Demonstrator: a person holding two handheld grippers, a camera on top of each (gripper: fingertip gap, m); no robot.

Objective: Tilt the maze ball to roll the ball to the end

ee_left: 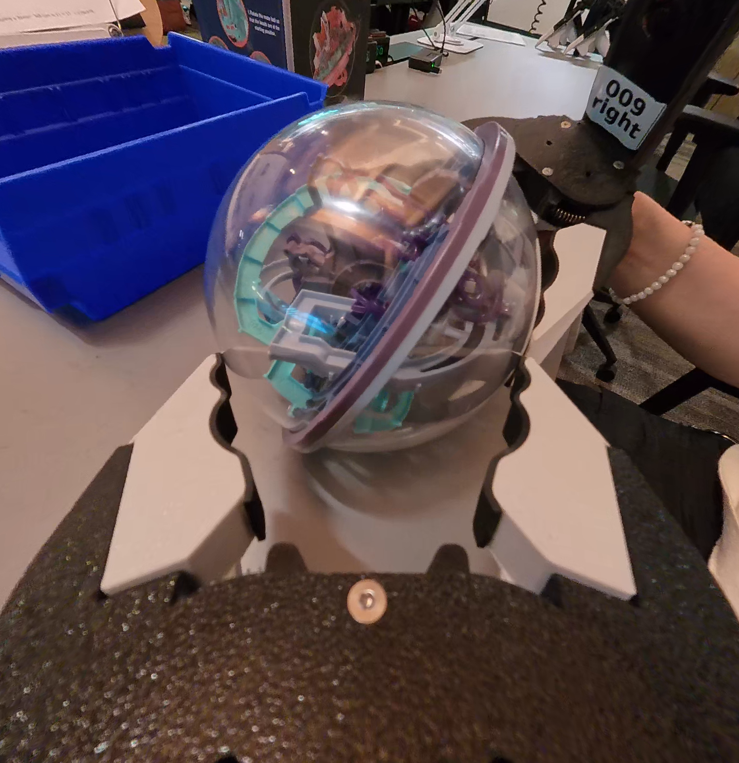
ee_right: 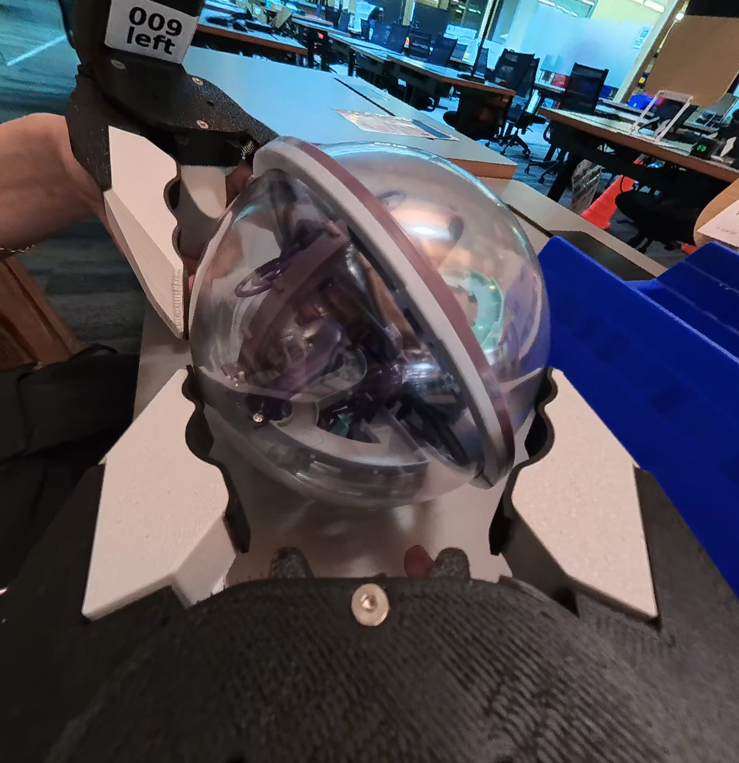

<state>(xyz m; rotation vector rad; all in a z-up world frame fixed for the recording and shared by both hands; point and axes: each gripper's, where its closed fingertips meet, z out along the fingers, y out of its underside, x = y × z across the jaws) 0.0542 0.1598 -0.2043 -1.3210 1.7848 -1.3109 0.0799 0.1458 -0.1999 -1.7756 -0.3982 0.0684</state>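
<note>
Light grey counter carries everything; a blue ribbed plastic bin sits far left on it in the left wrist view, well clear of the action.

Clear plastic maze ball with a mauve-and-white equator band is lifted off the counter, held between both tongs at once. Left tongs grasp it from the near side in the left wrist view, scalloped black pads bearing on the lower left and right flanks of the sphere. Right tongs grasp it the same way from the opposite side, pads pressed to both lower flanks. Each set of tongs also shows in the other's view, at the far upper edge of the ball.

Key relation: the ball sits dead centre ahead of both tongs, so neither arm is nearer. Equator band runs diagonally, high at the far right and low at the near centre in the left wrist view, so the maze plane is already steeply tilted.

Inside, teal curved track and grey channel piece face the left wrist camera. Small silver bead shows low near-left in the right wrist view, likely the rolling ball. Which way it must run next cannot be judged; the track end is not identifiable.
</note>
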